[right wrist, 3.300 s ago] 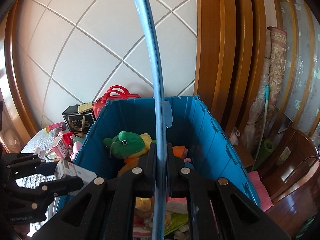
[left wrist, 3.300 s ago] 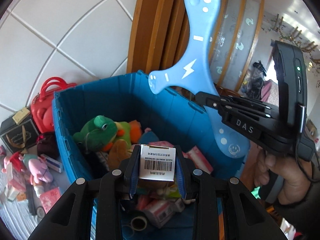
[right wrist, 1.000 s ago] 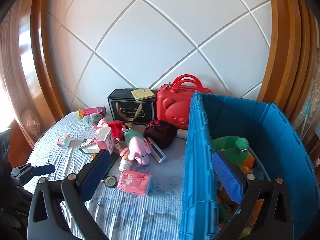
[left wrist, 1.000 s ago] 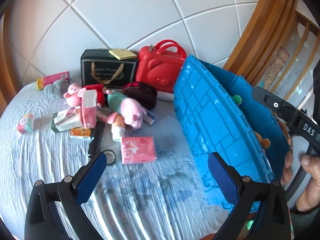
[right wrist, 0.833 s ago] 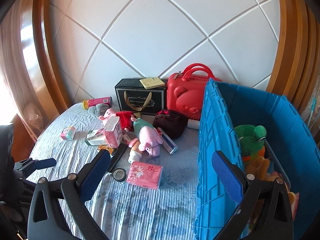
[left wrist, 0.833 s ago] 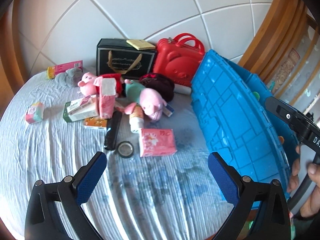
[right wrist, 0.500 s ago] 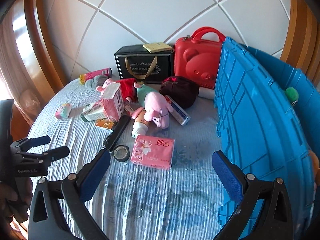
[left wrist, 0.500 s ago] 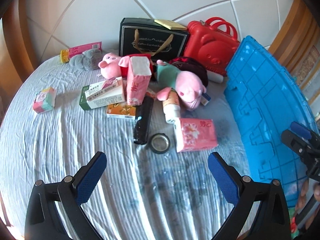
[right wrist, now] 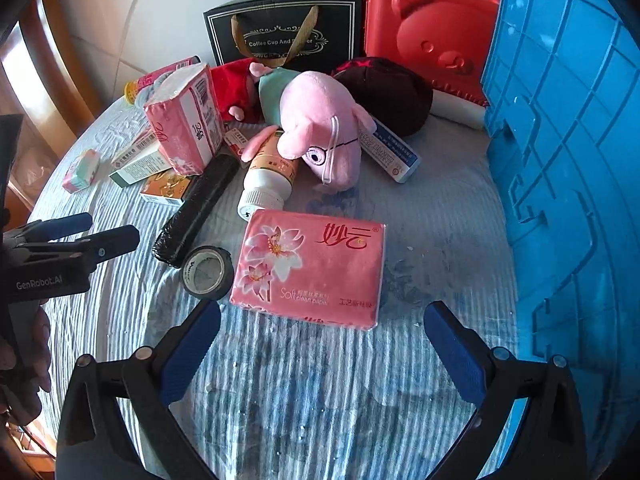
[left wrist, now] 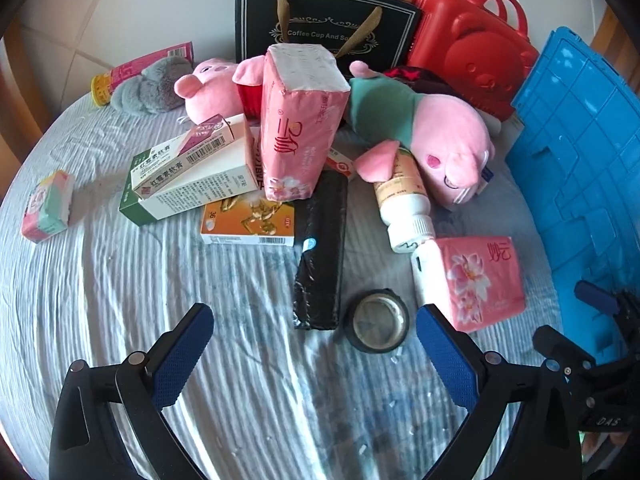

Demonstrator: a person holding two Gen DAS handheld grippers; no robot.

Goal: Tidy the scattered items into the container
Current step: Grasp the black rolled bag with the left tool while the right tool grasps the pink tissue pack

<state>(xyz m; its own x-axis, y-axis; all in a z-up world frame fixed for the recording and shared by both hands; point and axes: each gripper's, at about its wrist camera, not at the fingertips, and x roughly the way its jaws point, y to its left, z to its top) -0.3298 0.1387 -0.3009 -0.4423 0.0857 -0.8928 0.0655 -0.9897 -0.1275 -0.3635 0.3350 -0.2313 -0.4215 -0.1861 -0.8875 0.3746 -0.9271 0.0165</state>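
A heap of items lies on the blue-grey cloth. A flat pink tissue pack lies just ahead of my open right gripper. Beside the pack lies a black tape roll and a long black packet. In the left wrist view my left gripper is open and empty, with the tape roll and black packet just beyond its fingertips. Behind them lie a pink pig plush, a white bottle, an upright pink tissue pack and medicine boxes. The blue crate stands at the right.
A black gift bag and a red bear case stand at the back against the white wall. A small pink-green box lies apart at the left. A person's hand holds the left gripper's handle. Bare cloth lies near both grippers.
Both grippers let go of the box and blue boomerang over the crate, opened, swung left and dropped low toward the scattered items, which now look much closer.
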